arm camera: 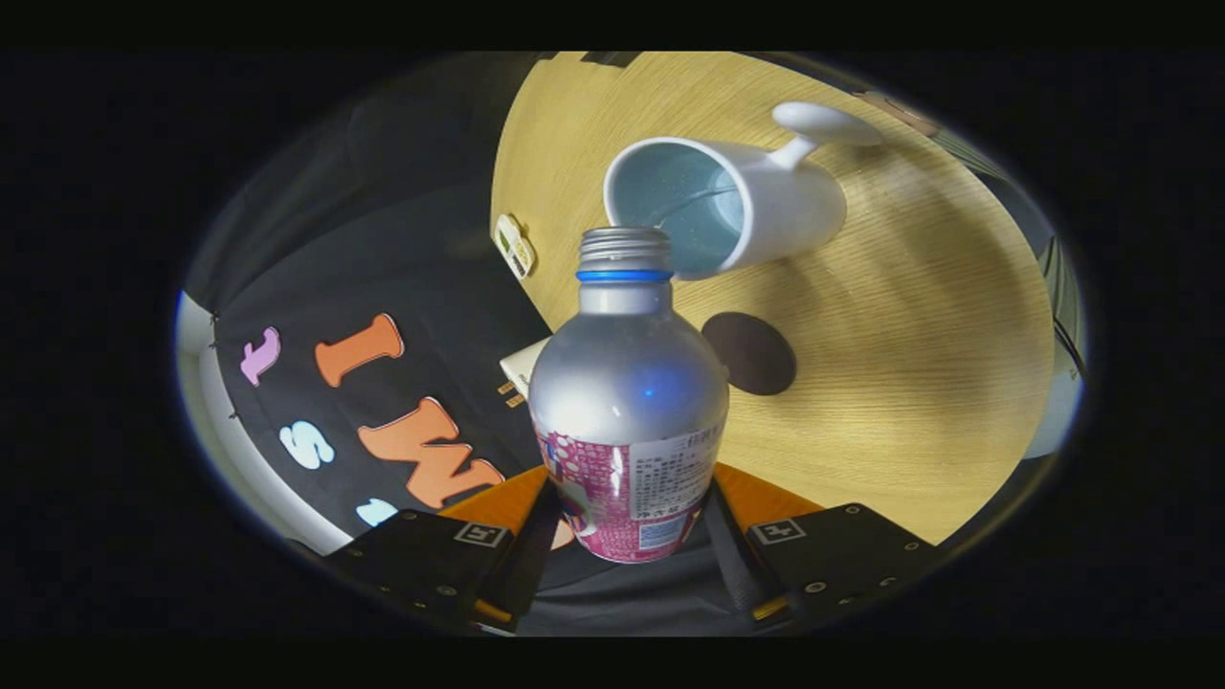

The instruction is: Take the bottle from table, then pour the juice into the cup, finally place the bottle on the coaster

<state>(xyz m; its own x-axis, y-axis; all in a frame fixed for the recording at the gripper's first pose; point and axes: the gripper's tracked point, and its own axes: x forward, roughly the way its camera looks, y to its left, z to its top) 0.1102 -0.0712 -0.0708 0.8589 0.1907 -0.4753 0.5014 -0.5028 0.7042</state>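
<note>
Wood table (909,316); gripper (627,522) clamps bottle (627,383), mouth at cup (727,206).

Dim fisheye view, edges bent and soft, glare on the bottle (627,383).

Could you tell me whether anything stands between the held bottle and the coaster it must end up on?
Nothing visible does. The gripper is shut on the bottle, its mouth at the cup rim. The coaster lies bare on the table, just beside the bottle.

Bottle (627,383) brushed metal w/ glossy label; cup (756,206) smooth glossy ceramic-looking; table (909,316) matt woodgrain; coaster (751,352) matt.
</note>
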